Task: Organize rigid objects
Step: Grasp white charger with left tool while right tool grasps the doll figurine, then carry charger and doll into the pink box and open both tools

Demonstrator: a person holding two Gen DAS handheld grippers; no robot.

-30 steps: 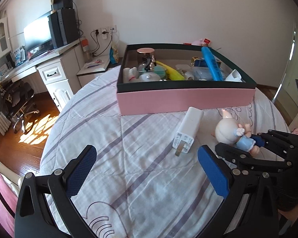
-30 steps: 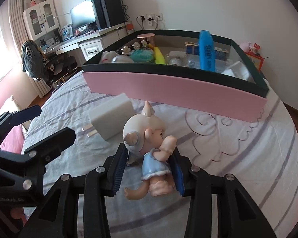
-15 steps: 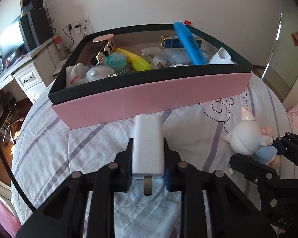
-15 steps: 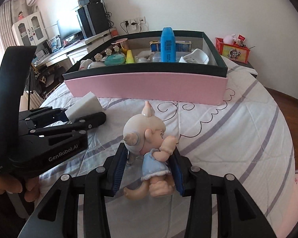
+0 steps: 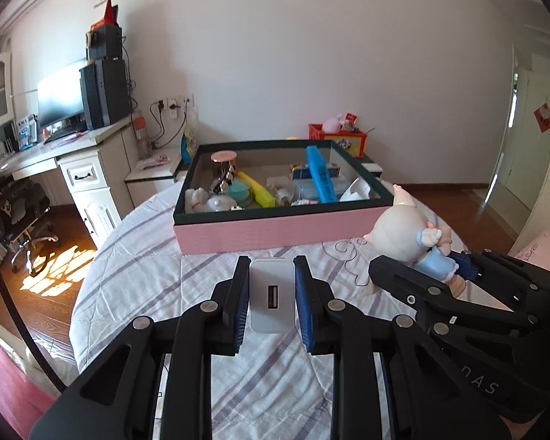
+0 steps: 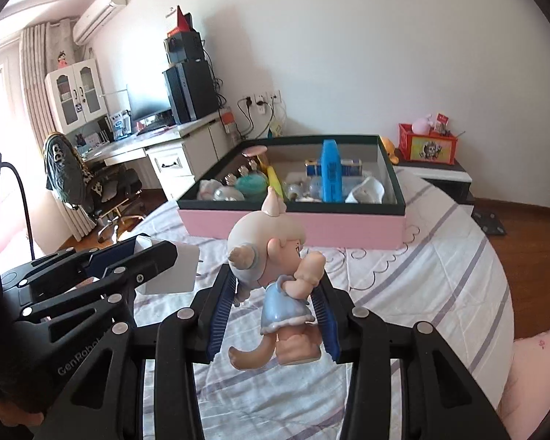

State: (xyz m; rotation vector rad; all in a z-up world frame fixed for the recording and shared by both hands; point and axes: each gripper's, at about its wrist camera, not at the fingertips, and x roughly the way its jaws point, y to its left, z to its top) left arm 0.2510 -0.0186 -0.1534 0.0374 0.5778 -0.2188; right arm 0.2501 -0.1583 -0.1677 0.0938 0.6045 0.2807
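With left gripper (image 5: 271, 300) clamping charger (image 5: 272, 299) and right gripper (image 6: 273, 315) clamping doll (image 6: 275, 267), carry both level over box (image 5: 282, 233) wall before releasing.

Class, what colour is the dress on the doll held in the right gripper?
Light blue; the doll's dress shows best in the right wrist view.

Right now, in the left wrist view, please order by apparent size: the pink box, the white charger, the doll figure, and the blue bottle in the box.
1. pink box
2. doll figure
3. white charger, much nearer the camera, so its rank against the doll is unsure
4. blue bottle
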